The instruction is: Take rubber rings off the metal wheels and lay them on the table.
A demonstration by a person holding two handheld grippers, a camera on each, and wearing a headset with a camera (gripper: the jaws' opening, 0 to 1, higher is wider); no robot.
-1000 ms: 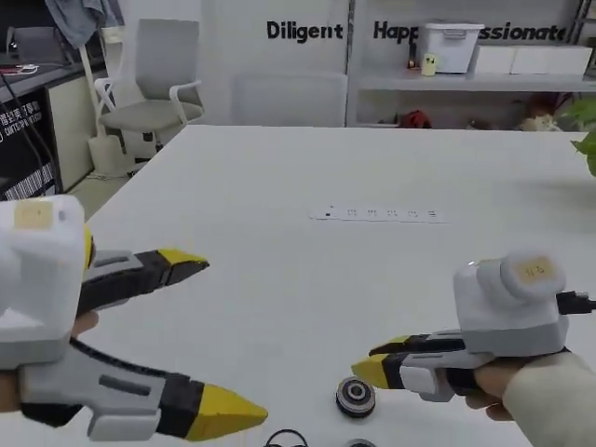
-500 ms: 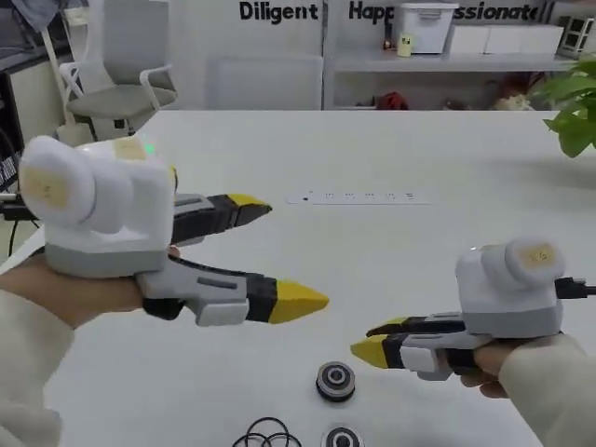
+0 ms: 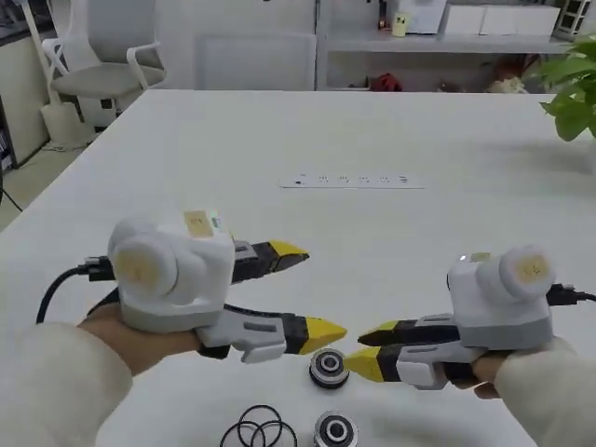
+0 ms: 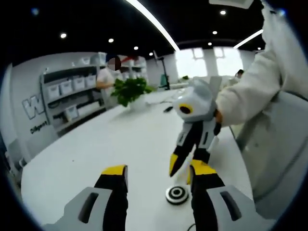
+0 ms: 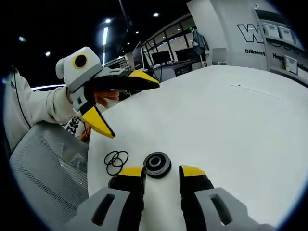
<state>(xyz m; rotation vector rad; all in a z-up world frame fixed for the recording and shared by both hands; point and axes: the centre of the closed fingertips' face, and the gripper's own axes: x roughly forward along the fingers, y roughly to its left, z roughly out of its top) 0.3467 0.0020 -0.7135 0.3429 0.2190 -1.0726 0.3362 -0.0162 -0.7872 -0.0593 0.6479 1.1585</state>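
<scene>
A metal wheel (image 3: 328,368) with a black rubber ring lies flat on the white table (image 3: 372,233), near its front edge. A second wheel (image 3: 335,431) sits just nearer, beside several loose black rings (image 3: 261,428). My right gripper (image 3: 363,349) is open, its yellow tips just right of the first wheel. In the right gripper view that wheel (image 5: 158,164) lies right in front of the gap of the right gripper (image 5: 162,171), with the rings (image 5: 116,161) to its left. My left gripper (image 3: 317,291) is wide open, hovering left of and above the wheel (image 4: 177,194).
A white power strip (image 3: 349,182) lies mid-table. A green plant (image 3: 573,93) stands at the right edge. An office chair (image 3: 102,65) and shelves stand beyond the table's far side. The table's far half is bare.
My left gripper has swung down and to the right, until its tips are close to the wheel and the right gripper. The right gripper has held its place by the wheel.
</scene>
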